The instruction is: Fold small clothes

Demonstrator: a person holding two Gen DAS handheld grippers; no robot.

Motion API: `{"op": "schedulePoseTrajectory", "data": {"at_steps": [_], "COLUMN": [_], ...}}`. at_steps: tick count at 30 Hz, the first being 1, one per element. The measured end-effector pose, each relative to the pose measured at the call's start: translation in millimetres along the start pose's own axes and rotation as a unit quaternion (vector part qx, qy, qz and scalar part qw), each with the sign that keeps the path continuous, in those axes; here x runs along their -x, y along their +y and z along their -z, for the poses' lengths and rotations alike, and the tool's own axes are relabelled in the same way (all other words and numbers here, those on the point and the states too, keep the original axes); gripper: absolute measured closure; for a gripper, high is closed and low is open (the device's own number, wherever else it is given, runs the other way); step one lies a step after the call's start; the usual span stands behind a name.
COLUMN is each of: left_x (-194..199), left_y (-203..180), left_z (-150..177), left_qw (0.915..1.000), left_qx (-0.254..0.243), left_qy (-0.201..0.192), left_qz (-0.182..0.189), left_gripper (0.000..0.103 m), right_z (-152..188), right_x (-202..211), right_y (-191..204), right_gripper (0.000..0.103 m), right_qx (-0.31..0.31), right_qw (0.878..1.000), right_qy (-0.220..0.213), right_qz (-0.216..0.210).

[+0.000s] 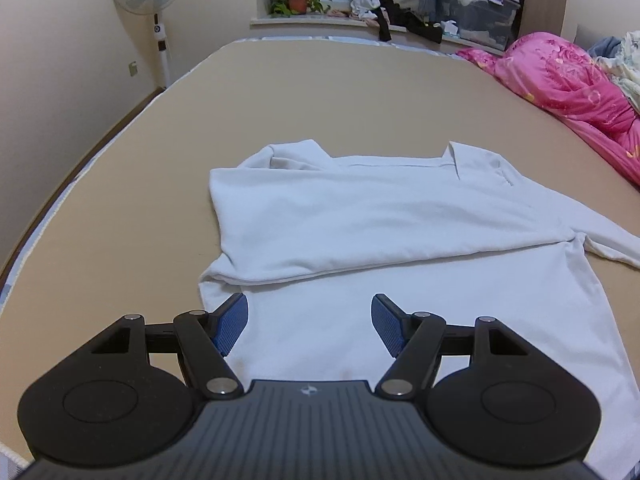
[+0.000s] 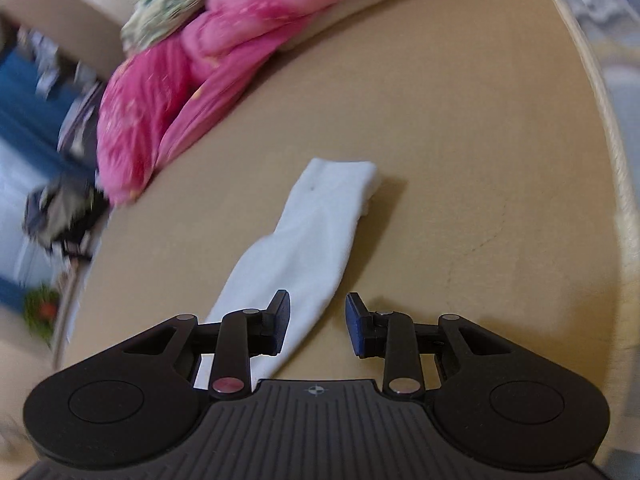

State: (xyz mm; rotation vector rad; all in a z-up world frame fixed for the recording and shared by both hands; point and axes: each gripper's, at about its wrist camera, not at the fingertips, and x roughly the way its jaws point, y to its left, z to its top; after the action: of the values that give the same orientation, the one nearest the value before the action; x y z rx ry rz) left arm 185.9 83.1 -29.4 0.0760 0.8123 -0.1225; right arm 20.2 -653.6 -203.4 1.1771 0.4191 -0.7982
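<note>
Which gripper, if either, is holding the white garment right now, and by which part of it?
Neither. The left gripper stands open above the white garment, pads clear of the cloth. The right gripper is open too, over the sleeve, gripping nothing.

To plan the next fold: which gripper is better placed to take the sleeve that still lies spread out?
Right, probably: the right gripper hangs open over the sleeve; the left gripper faces the shirt body.

Tan bed (image 1: 320,92) carries a partly folded white shirt (image 1: 360,216) just ahead of the left gripper (image 1: 310,322), pink quilt (image 1: 560,84) bunched far right, sleeve (image 2: 308,236) ahead of the right gripper (image 2: 318,322).
</note>
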Motion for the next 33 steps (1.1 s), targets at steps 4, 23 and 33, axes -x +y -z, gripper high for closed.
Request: {"op": "schedulePoseTrajectory", "data": {"at_steps": [4, 23, 33], "left_x": [-3, 9, -9], "left_y": [2, 59, 87], "left_z": [1, -10, -20], "left_qw": [1.0000, 0.9952, 0.9878], "left_qx": [0.002, 0.098, 0.150], "left_qy": [0.005, 0.002, 0.020], "left_qz": [-0.001, -0.001, 0.037], "left_gripper": [0.029, 0.029, 0.059], "right_z": [1, 356, 384], "right_x": [-19, 141, 169], "right_y": [-8, 290, 261], "right_gripper": [0.088, 0.100, 0.073], "right_qx": [-0.035, 0.497, 0.605], "right_qw": [0.999, 0.763, 0.691], "right_qy": [-0.019, 0.059, 0.235], "right_qz": [-0.006, -0.410, -0.318]}}
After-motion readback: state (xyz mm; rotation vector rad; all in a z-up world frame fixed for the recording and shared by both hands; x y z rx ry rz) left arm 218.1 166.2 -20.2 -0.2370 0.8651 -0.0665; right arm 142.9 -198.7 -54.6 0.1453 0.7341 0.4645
